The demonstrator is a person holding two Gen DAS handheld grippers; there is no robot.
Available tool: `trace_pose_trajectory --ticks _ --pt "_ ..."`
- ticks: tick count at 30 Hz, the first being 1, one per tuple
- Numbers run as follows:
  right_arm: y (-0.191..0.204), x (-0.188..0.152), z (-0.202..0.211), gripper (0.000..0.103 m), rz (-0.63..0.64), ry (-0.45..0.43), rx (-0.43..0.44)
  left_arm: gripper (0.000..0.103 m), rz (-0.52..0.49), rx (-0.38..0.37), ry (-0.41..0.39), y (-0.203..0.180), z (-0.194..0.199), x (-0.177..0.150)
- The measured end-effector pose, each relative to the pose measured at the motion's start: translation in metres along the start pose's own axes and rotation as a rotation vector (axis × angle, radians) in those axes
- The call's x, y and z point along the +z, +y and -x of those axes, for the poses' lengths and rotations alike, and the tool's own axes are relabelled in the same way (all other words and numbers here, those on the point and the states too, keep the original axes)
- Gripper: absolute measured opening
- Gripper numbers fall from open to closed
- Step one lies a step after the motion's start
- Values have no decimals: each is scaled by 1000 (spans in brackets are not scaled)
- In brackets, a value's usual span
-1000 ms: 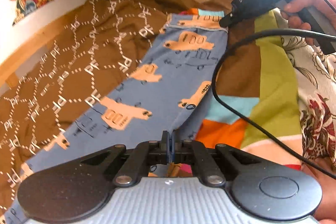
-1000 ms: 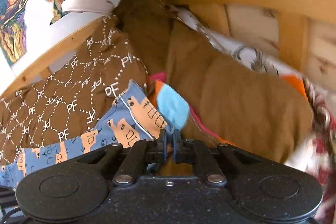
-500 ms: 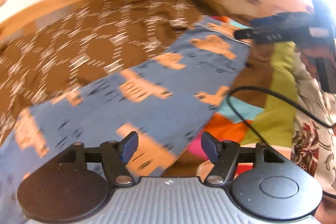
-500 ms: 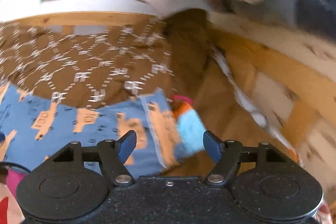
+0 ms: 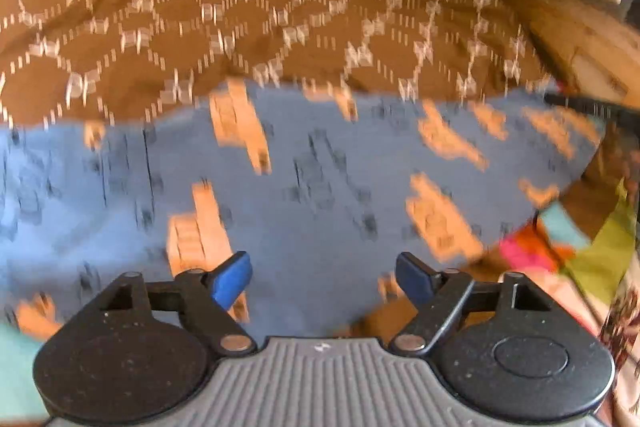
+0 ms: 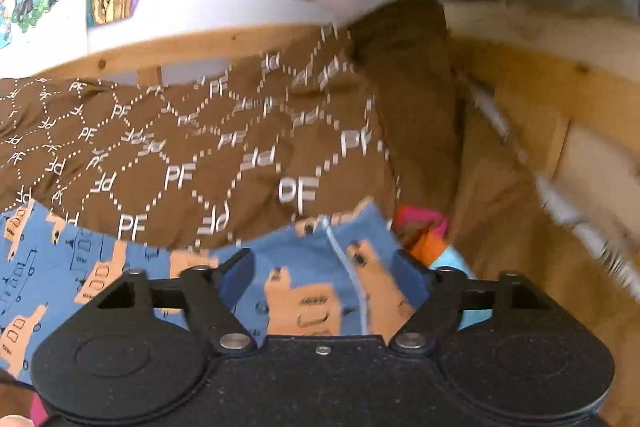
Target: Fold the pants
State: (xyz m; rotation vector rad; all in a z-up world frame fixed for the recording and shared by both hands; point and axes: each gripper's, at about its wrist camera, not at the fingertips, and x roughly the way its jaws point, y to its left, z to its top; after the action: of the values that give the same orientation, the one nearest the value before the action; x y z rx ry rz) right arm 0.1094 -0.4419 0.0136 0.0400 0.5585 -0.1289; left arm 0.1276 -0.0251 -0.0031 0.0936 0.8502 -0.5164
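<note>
From the left wrist camera we see our left gripper (image 5: 323, 277) released, its 2 blue pads spread wide with nothing between them, hanging over the blue pants (image 5: 304, 195) with the orange print. The pants lie stretched crosswise on the bed, their far edge against the brown patterned blanket (image 5: 248, 39) and their right end reaching a patchwork quilt (image 5: 592, 251); the view is smeared, so finer creases are beyond us. From the right wrist camera we see our right gripper (image 6: 326, 277) also released, jaws apart and empty, poised over one end of the pants (image 6: 312, 287) where a pale seam line runs toward us. Just past that end a bit of the bright quilt (image 6: 430, 241) peeks out, and the wooden bed frame (image 6: 532, 95) rises on the right. We judge this to be a pause between folds: the garment is laid flat and neither claw has hold of it. The next move, we think, calls for each gripper to drop to an edge, pinch 1 layer cleanly without catching the blanket beneath, and carry it over evenly.
</note>
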Motion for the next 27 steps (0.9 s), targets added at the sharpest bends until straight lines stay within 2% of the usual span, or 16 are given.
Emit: trace_pose_trajectory --ticks 2,4,7,10,11,13,16,18,19,21,22,23,24,25,27 --pt "8 1 3 86 38 -18 38 87 12 -23 -40 5 -5 21" --pt "22 2 -2 86 76 -2 107 87 9 -12 -60 7 -16 42" --pt "39 2 -21 87 74 53 202 85 25 -36 -78 13 -48 72" --pt "44 -4 -48 87 27 128 311 84 71 -33 -53 25 -80 85" --pt "44 -6 -55 87 30 149 308 83 77 -7 -50 29 -89 85" --pt "39 -6 -58 87 41 132 293 82 95 40 -59 39 -98 87" --pt "25 0 -51 86 22 89 234 79 129 74 -75 53 -101 90" --pt "12 3 -45 86 20 65 192 76 157 56 -75 62 -100 90" --pt "6 4 -41 85 5 61 203 76 160 58 -73 62 -99 90" --pt "-4 4 -29 85 -12 42 177 76 131 106 -56 53 -96 92" --pt "-5 4 -21 87 -12 25 152 81 125 139 -55 45 -94 94" --pt "-5 3 -10 98 -17 -1 104 87 122 165 -61 37 -90 95" --pt "-5 3 -1 103 -30 -27 61 96 121 181 -82 32 -83 93" --pt "-7 0 13 102 -53 -60 41 96 115 170 -110 22 -77 93" --pt "-12 -8 31 102 -107 -65 53 96 63 86 -129 -2 -73 96"
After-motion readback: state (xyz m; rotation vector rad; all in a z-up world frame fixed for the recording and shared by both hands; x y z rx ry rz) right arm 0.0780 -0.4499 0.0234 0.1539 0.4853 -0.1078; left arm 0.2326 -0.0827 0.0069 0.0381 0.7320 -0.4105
